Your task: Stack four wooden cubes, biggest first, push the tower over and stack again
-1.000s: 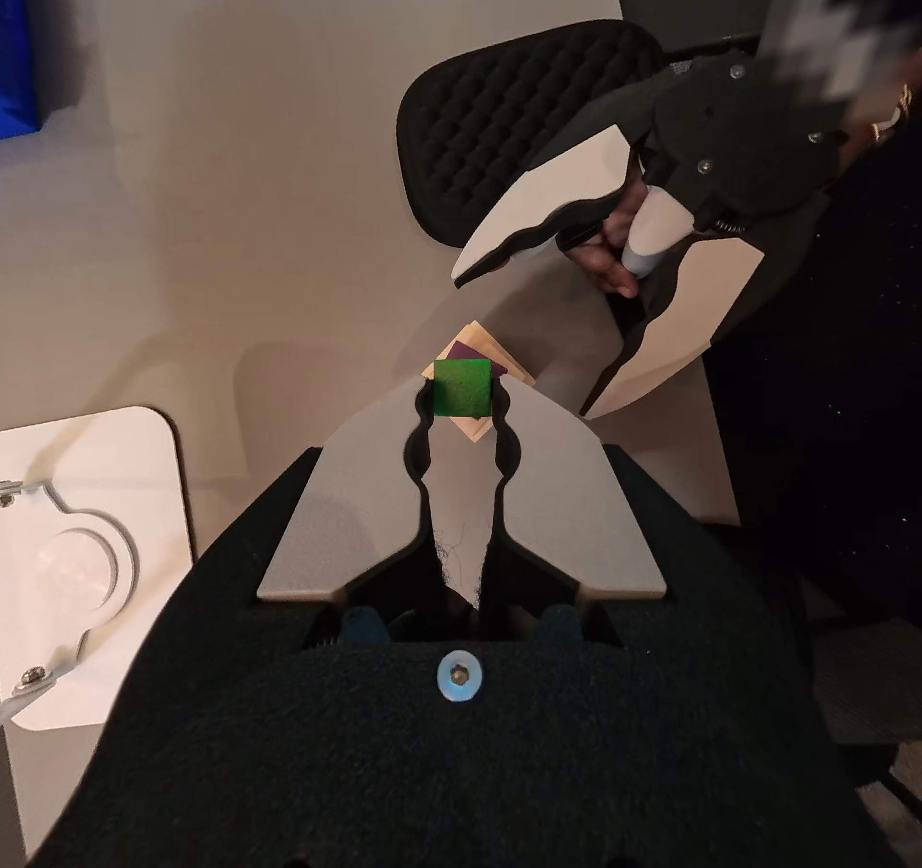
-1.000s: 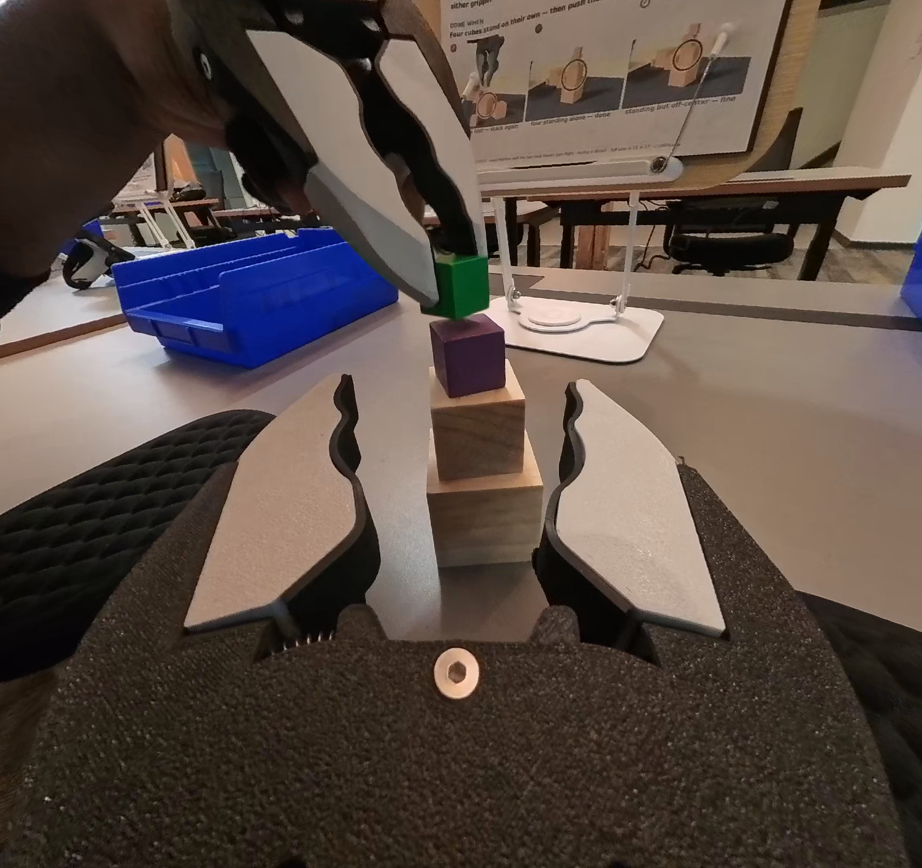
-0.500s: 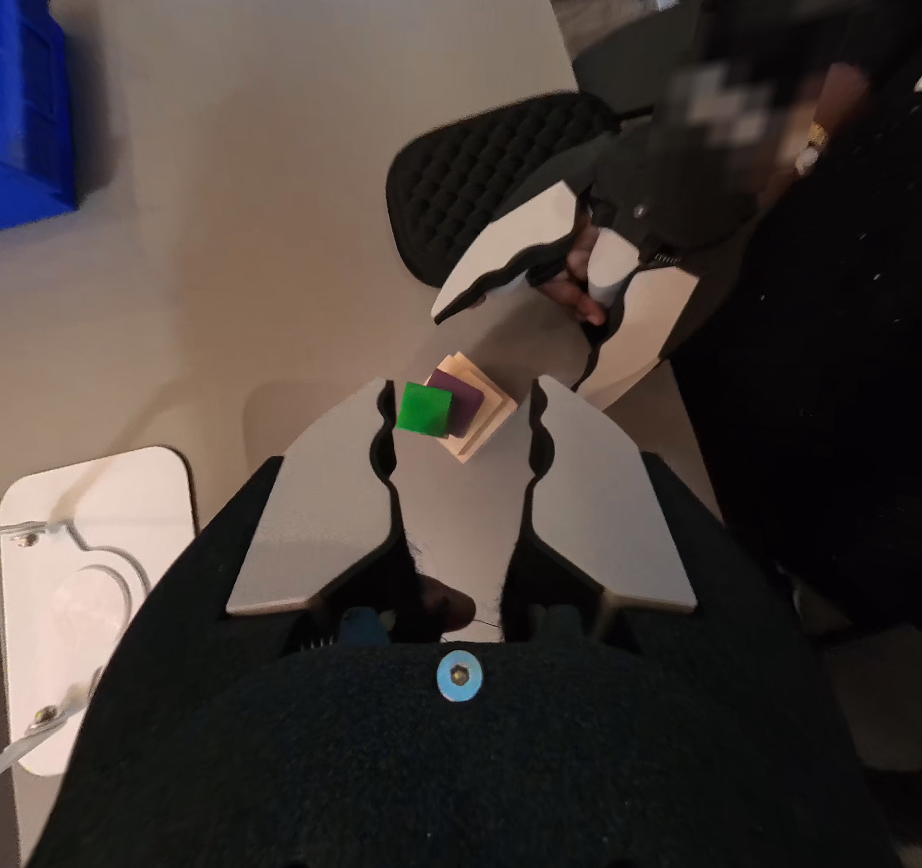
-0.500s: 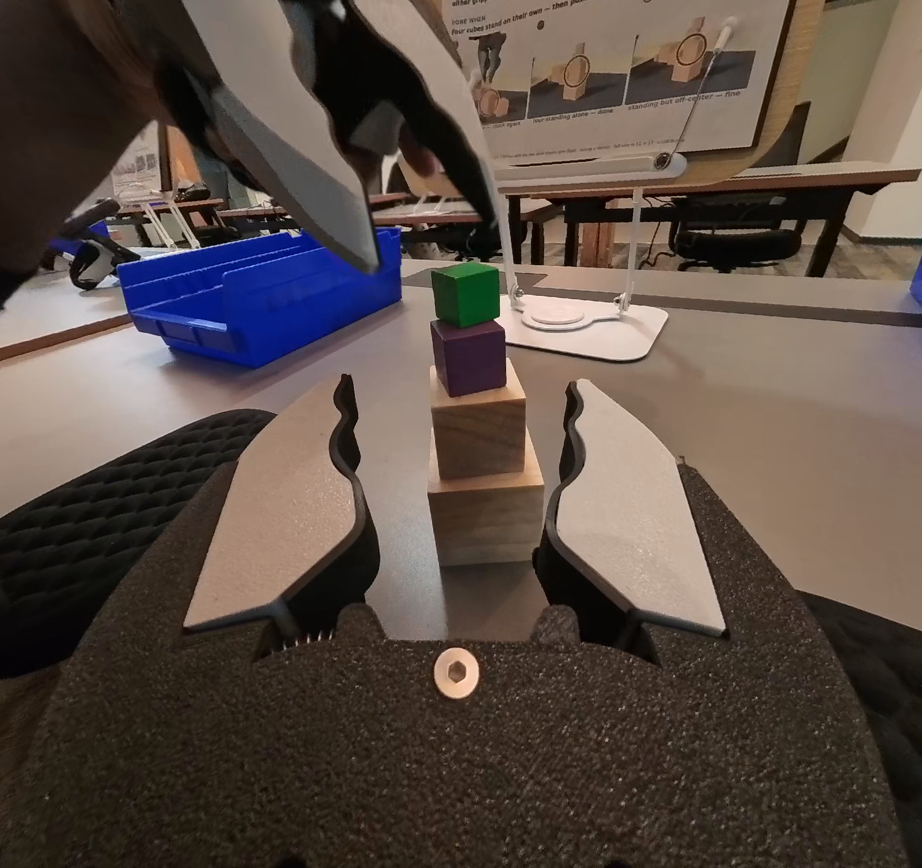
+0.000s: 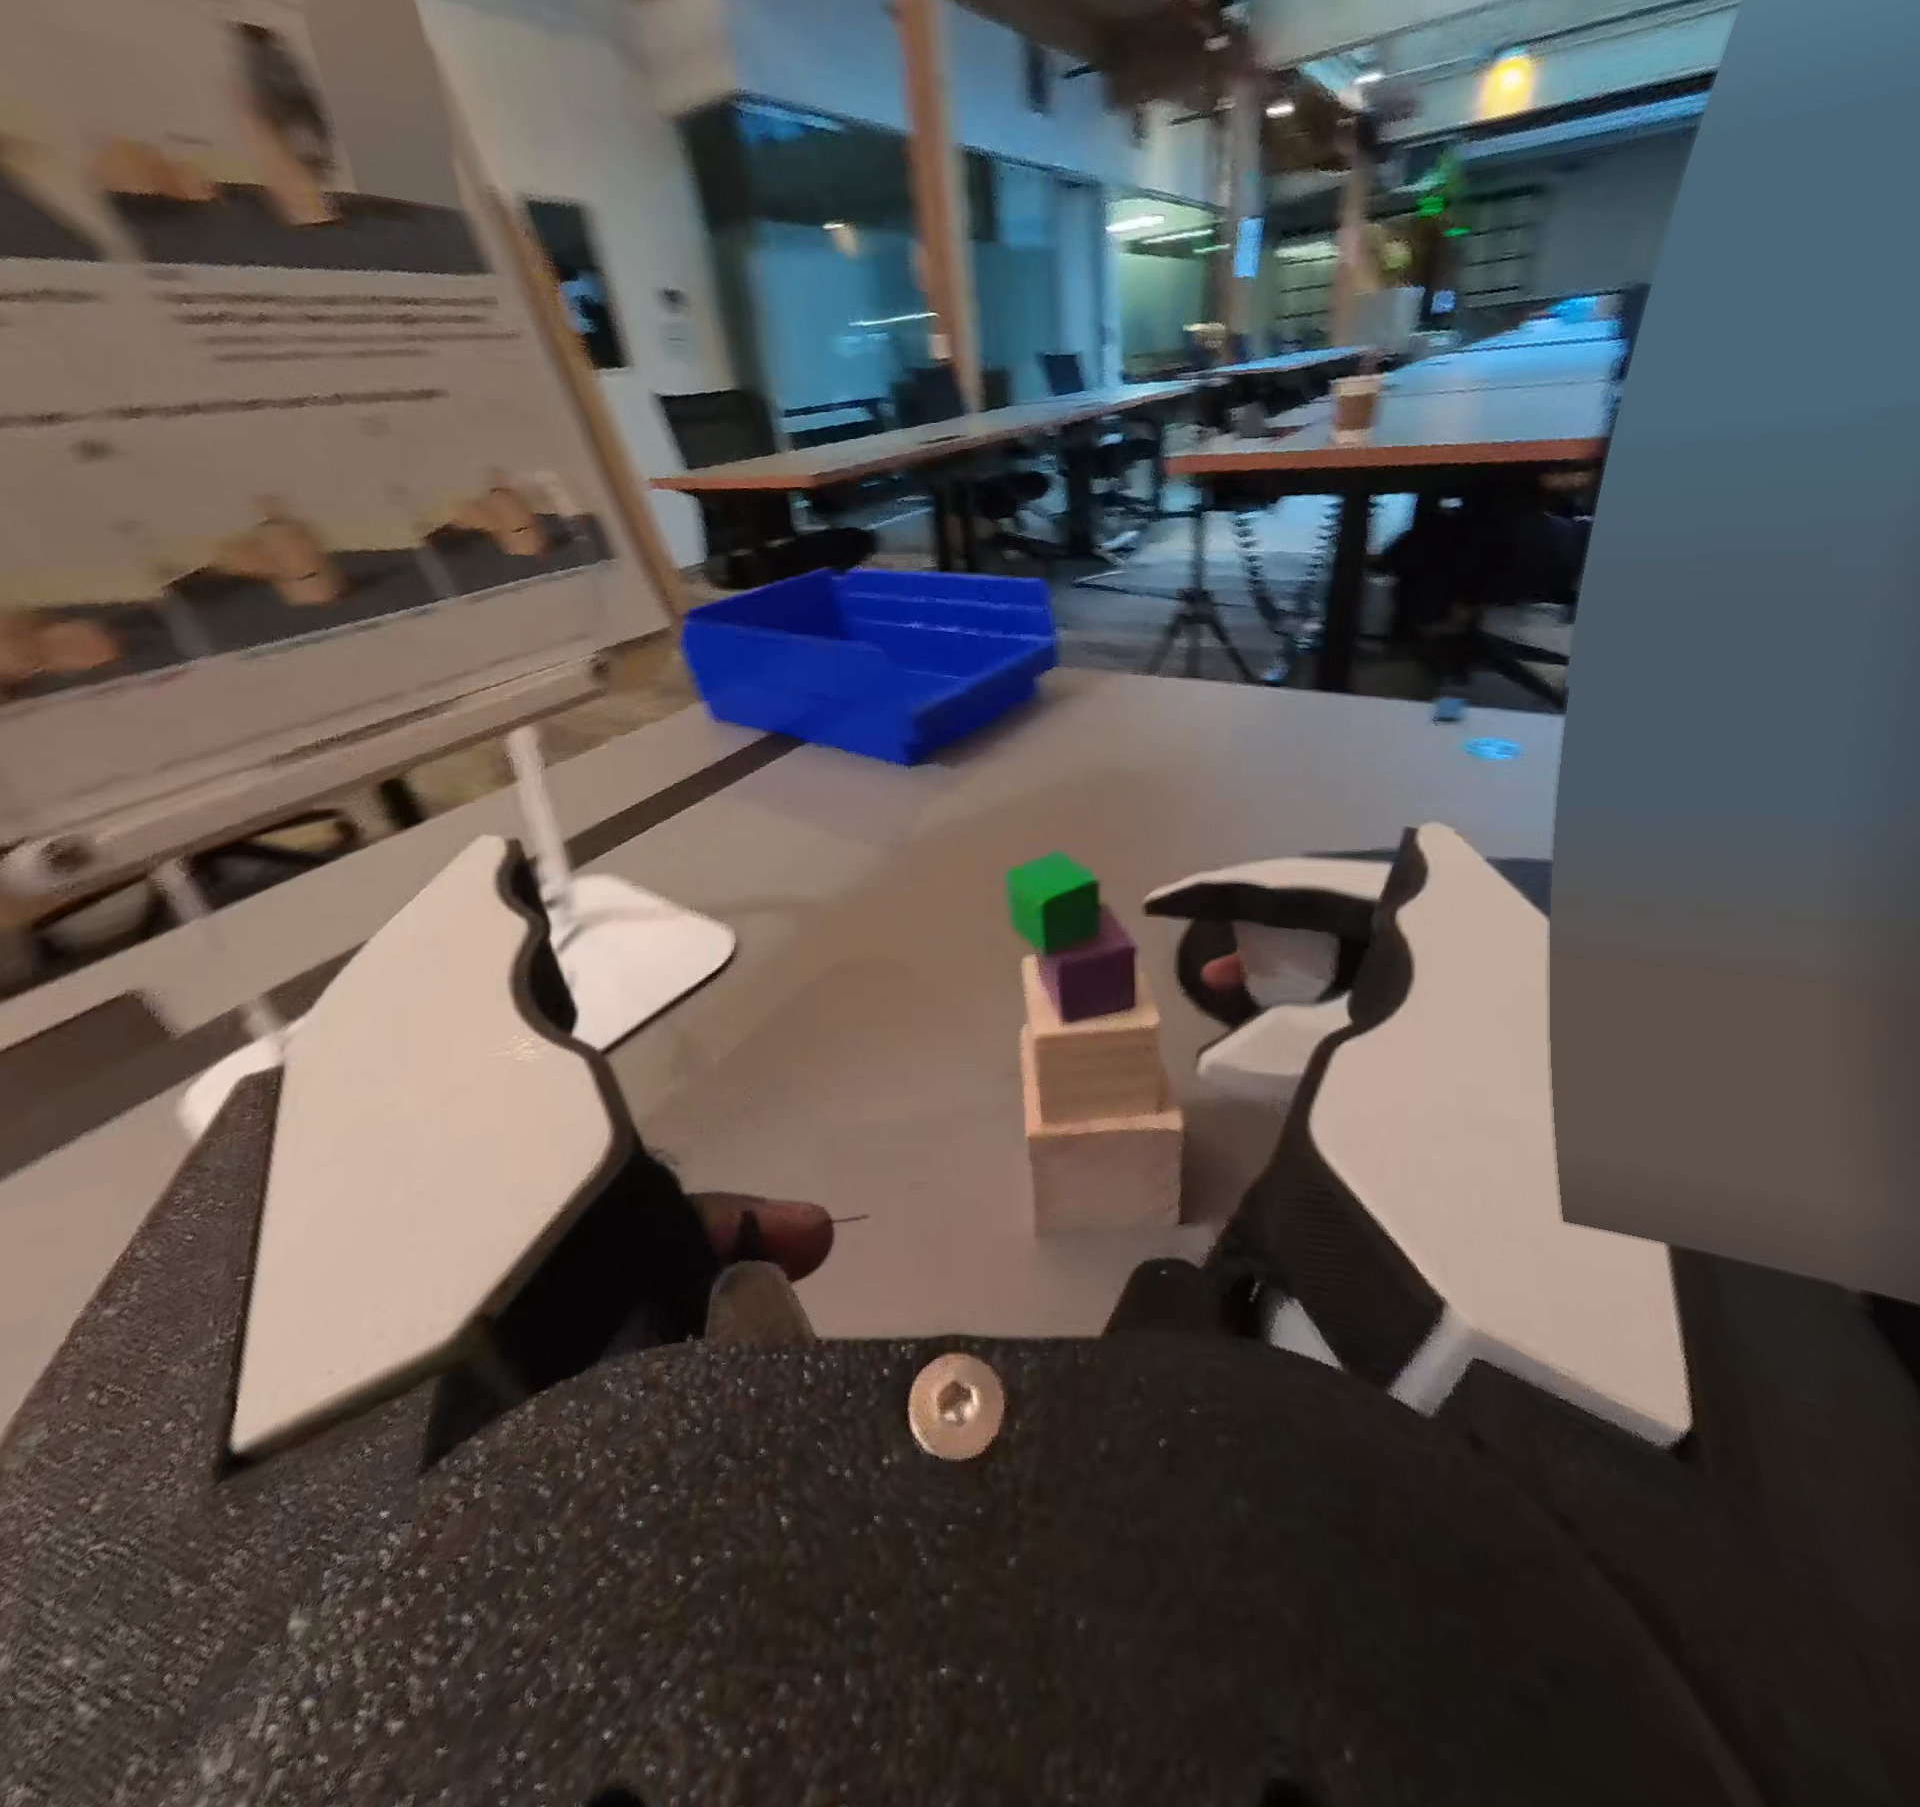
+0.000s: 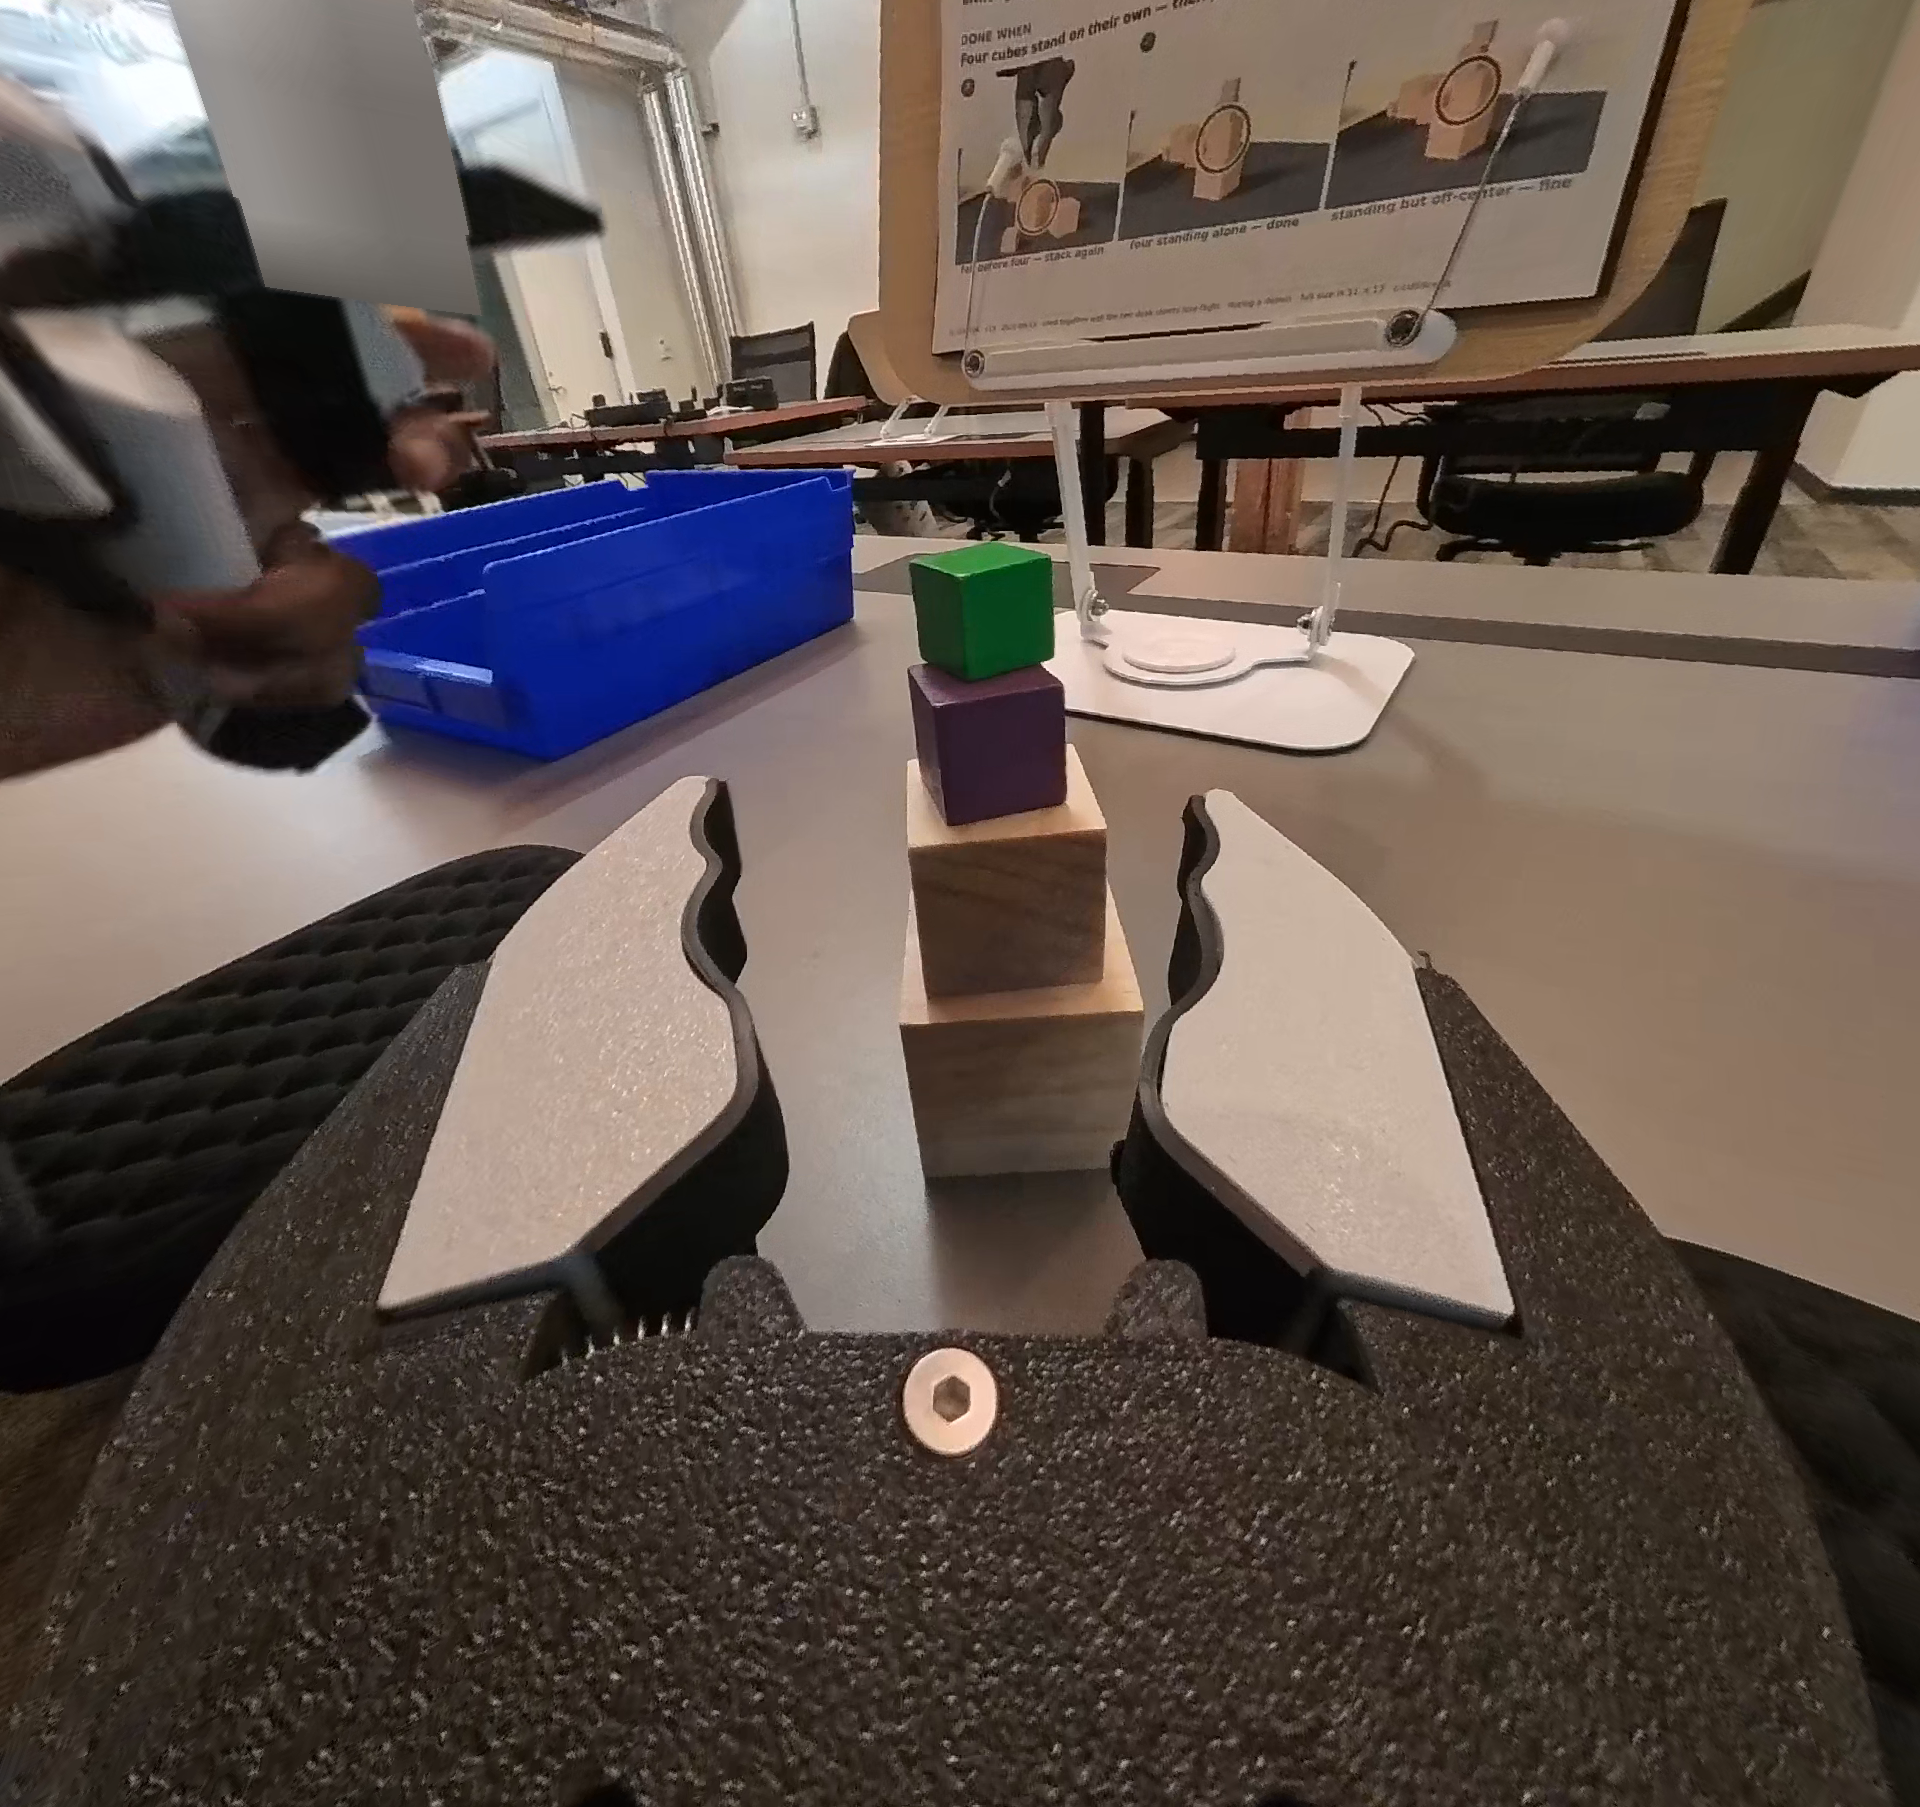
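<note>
A stack of cubes stands on the grey table (image 6: pixel 1558 926): a large wooden cube (image 6: pixel 1023 1082), a smaller wooden cube (image 6: pixel 1008 910), a purple cube (image 6: pixel 987 744) and a green cube (image 6: pixel 982 609) on top. My right gripper (image 6: pixel 956 807) is open, low on the table, with its fingers on either side of the stack's lower cubes. My left gripper (image 5: pixel 966 853) is wide open and empty, drawn back from the stack. In its view the green cube (image 5: pixel 1051 900) sits free on the purple cube (image 5: pixel 1091 968), and the right gripper (image 5: pixel 1247 968) shows just beyond.
A blue bin (image 6: pixel 613 604) stands at the back left. A white stand base (image 6: pixel 1236 687) carries an instruction board (image 6: pixel 1278 95) behind the stack. A black textured mat (image 6: pixel 208 1030) lies at the near left. The left gripper's hand (image 6: pixel 260 614) is blurred at the far left.
My left gripper let go of the green cube on top of the purple cube, opened wide and pulled away to the side, turning from looking down to level. The right gripper has not moved.
</note>
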`<state>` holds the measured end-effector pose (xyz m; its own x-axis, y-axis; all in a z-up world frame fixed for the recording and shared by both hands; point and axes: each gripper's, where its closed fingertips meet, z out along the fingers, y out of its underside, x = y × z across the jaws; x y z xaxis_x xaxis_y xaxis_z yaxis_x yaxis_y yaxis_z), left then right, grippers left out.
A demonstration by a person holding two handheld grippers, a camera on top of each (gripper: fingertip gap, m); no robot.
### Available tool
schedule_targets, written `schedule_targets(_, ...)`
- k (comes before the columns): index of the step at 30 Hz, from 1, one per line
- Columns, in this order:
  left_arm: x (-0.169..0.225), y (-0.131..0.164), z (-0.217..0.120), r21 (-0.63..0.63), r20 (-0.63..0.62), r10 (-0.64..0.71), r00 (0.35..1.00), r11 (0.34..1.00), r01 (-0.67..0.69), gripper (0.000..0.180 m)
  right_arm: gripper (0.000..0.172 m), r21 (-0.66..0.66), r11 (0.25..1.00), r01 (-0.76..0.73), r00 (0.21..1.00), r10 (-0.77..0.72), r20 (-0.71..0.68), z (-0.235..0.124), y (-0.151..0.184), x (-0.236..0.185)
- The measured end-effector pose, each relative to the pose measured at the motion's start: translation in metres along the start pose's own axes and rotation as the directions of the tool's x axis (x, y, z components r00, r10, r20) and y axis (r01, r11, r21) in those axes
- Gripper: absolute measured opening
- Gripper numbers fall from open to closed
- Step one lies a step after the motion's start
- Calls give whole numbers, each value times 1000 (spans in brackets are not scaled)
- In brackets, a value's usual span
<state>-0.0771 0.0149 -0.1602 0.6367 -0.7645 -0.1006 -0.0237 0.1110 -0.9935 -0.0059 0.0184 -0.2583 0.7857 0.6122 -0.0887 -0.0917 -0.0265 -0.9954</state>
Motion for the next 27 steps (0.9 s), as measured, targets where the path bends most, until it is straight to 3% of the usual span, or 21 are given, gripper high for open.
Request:
schedule_targets(4, -12, 17, -27, 57, 235, -4, 972, 998, -10, 146, 82, 4, 1000, 0, 1000, 0, 4, -1, -1, -1)
schedule_targets(9, -20, 33, -54, 109, 408, -37, 912, 994, -9, 146, 84, 1, 1000, -8, 1000, 8, 12, -1, 0, -1)
schedule_targets(13, -15, 67, -52, 81, 385, -87, 919, 995, 61, 146, 94, -8, 1000, -22, 999, 22, 41, -1, 0, -3)
schedule_targets(18, -11, 59, -59, 141, 383, -73, 921, 990, 20, 142, 103, 19, 1000, 14, 996, -16, 87, -9, -30, 9)
schedule_targets(22, -11, 59, -59, 146, 370, -81, 926, 989, 28, 141, 100, 2, 997, 83, 955, -80, 286, -18, -56, 20)
schedule_targets(27, -9, 59, -59, 154, 358, -81, 930, 988, 26, 140, 99, -140, 942, 304, 846, -199, 495, -32, -45, 43)
